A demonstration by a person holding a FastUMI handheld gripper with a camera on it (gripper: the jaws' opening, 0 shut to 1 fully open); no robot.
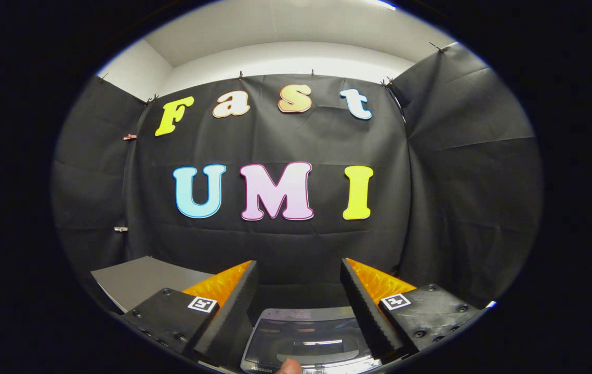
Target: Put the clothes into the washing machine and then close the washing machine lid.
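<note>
Hand-held gripper [299,288] has its fingers spread wide, nothing between them, aimed level at the booth wall. Washing machine [306,340] sits low between the fingers, glossy translucent lid [308,332] looks down, rounded corners. A fingertip [289,366] shows at its near edge. I can't spot any clothes. Risk as I see it: lid closed means nothing loads; slick glassy plastic may slip off ribbed pads [238,306]. Flat grey worktop [140,280] lies left.

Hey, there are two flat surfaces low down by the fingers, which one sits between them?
The glossy washing machine lid, seen in the gap of the open hand-held gripper. The matte grey panel lies off to the side, beyond one finger.
</note>
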